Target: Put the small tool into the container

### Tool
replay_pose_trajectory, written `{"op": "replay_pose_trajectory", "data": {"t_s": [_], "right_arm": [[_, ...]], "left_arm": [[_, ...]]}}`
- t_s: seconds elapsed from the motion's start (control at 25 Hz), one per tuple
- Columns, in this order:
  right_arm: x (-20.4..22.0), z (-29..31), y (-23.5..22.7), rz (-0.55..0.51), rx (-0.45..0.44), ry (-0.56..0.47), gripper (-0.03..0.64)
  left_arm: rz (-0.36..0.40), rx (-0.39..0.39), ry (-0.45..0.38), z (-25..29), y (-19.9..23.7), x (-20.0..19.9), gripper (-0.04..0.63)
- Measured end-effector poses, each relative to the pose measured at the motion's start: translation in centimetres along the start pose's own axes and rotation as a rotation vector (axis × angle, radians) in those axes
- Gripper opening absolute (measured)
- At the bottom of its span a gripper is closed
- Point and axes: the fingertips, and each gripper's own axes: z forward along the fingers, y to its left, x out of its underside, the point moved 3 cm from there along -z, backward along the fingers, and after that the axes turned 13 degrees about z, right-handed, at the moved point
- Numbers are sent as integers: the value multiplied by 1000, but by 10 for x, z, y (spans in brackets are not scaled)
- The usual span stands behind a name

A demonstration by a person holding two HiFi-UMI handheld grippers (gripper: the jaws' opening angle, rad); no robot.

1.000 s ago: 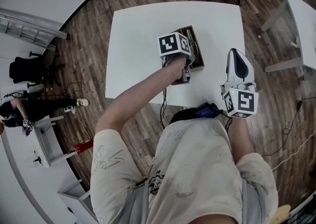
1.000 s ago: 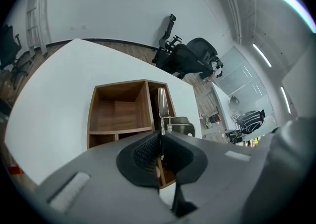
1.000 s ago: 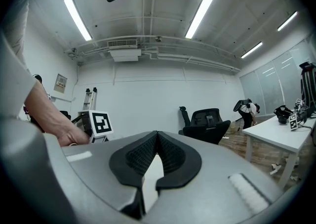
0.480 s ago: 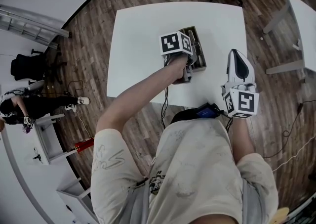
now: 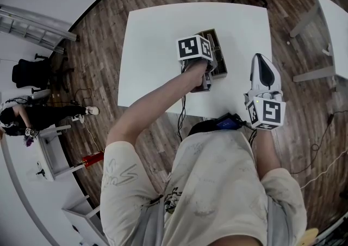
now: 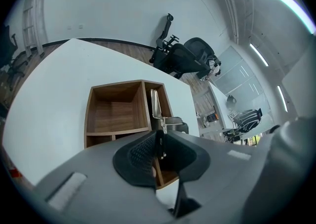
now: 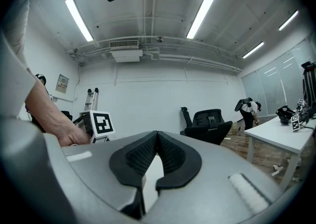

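Note:
A wooden container (image 5: 219,59) with several compartments stands on the white table (image 5: 152,38). In the left gripper view the container (image 6: 116,114) lies just ahead of my left gripper (image 6: 159,143). A thin metal small tool (image 6: 155,103) reaches from between the jaws into the right-hand compartment. The jaws are opening and a narrow gap shows beside the tool. In the head view the marker cube (image 5: 194,48) hides those jaws. My right gripper (image 5: 261,60) rests near the table's front right edge, its pads (image 7: 143,155) together and empty.
A cable and a dark device (image 5: 224,123) hang at the table's front edge by the person's body. Office chairs (image 6: 190,55) and another white table (image 5: 331,17) stand beyond on the wooden floor.
Both grippers stay where they were over the last second. Only the head view has shifted slightly.

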Motion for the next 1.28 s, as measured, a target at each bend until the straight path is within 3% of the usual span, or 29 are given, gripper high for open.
{"op": "replay_pose_trajectory", "data": {"t_s": [1.28], "right_arm": [[-11,-3,9,3,-13,-2,5]], "left_arm": [[69,-12,-16,-16,-10,-5,111]]}}
